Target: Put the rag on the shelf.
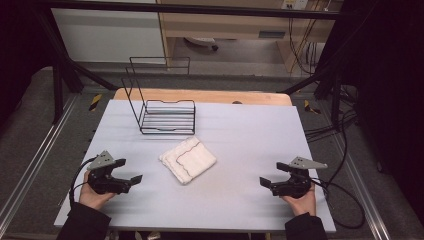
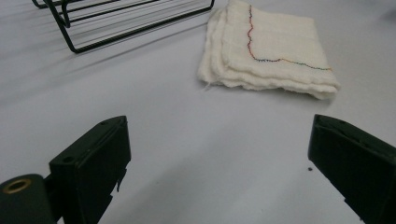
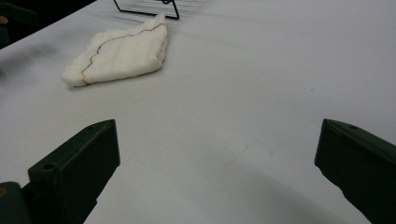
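The folded cloth [image 1: 188, 160] lies mid-counter [image 1: 250, 130], between the two grippers and a little farther out, just near of the wire rack [image 1: 166, 116], its long axis running diagonally. The left gripper [image 1: 131, 180] looks nearer to it than the right gripper [image 1: 266, 183]; both have their jaws wide and empty.

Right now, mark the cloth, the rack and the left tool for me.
cloth [image 1: 188, 160], high view, middle of the folded top.
rack [image 1: 167, 118], high view, on its wire base.
left tool [image 1: 131, 171], high view, midway between its tips.
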Demonstrator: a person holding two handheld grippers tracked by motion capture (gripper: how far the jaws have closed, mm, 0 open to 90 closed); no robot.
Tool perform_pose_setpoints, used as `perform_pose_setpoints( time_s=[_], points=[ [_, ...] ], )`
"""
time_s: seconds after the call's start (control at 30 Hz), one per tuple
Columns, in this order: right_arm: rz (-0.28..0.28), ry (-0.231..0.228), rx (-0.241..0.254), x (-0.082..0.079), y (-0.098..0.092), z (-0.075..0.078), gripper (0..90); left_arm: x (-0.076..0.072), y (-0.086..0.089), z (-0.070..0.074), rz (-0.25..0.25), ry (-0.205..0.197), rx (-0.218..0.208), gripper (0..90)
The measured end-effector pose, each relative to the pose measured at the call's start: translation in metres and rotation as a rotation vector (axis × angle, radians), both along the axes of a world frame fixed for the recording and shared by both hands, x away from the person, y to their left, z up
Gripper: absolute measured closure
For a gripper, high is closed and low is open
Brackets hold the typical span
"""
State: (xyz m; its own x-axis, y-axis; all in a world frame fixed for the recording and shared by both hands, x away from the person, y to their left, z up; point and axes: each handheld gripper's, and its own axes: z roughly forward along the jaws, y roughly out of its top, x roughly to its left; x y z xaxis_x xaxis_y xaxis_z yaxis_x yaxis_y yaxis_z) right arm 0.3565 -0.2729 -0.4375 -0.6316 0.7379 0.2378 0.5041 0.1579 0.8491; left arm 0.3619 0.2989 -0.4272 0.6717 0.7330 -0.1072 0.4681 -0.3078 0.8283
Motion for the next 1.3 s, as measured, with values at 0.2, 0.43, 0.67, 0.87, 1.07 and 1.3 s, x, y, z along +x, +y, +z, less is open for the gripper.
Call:
perform_pose_setpoints(
  time_s=[0.2, 0.43, 0.67, 0.87, 1.07, 1.3],
  points=[
    [0.004, 0.001, -0.022, 0.0, 0.0, -0.001, 0.6, -0.001, -0.003, 0.0, 0.0, 0.004, 0.01, 5.7],
    [-0.004, 0.007, -0.032, 0.001, 0.001, -0.001, 0.5, -0.003, -0.011, 0.003, -0.011, -0.002, 0.021, 5.8],
    [-0.004, 0.011, -0.042, 0.001, 0.002, -0.002, 0.5, -0.004, -0.026, 0.006, -0.013, 0.002, 0.014, 5.9],
    [-0.007, 0.009, -0.046, 0.001, 0.002, -0.002, 0.5, -0.005, -0.044, 0.008, -0.025, 0.008, 0.012, 8.0],
    [-0.009, 0.012, -0.047, 0.001, 0.003, -0.002, 0.5, -0.007, -0.075, 0.007, -0.064, 0.026, 0.031, 11.9],
    [-0.007, 0.013, -0.053, 0.001, 0.003, -0.003, 0.5, -0.008, -0.103, 0.004, -0.09, 0.032, 0.076, 17.9]
  ],
)
